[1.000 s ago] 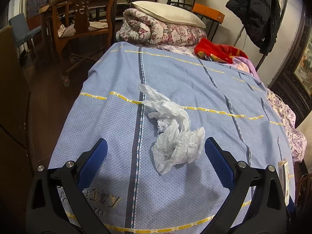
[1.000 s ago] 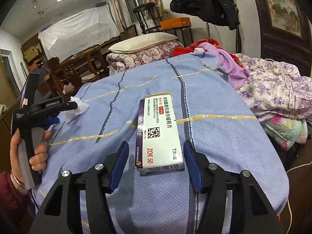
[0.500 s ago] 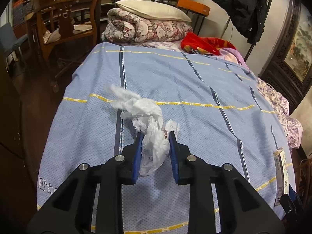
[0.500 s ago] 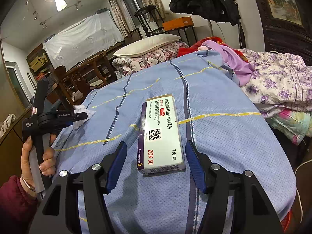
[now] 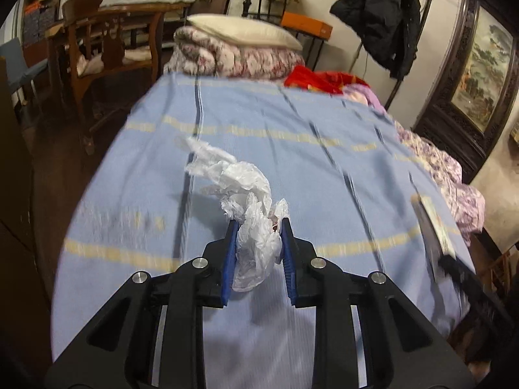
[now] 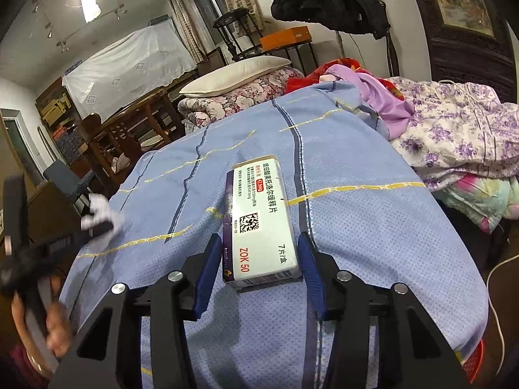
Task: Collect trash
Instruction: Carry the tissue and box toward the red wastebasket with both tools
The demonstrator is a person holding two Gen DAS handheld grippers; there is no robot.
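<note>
Crumpled plastic bag: already grabbed, squeezed tight between the blue pads of the left gripper, over the near part of the blue bedspread. Hard to say through the blur whether clear of the fabric yet. So piece one looks as good as collected, just needs dropping somewhere. No bin showing in either view though.

Medicine box: lying flat on the same bedspread near its foot end, straddled by the right gripper. Jaws just been closing in on it, but not clamped yet. Sliver of gap showing on the left side, right pad about touching. Probably a bit more squeeze, then a lift.

Print on the box, for anyone curious: "ZOK 50" in red, "7片/盒" in the corner, a square matrix code, a heading in Chinese characters, barcode on the end flap. Looks like AstraZeneca along the purple side, too small to swear by.
</note>
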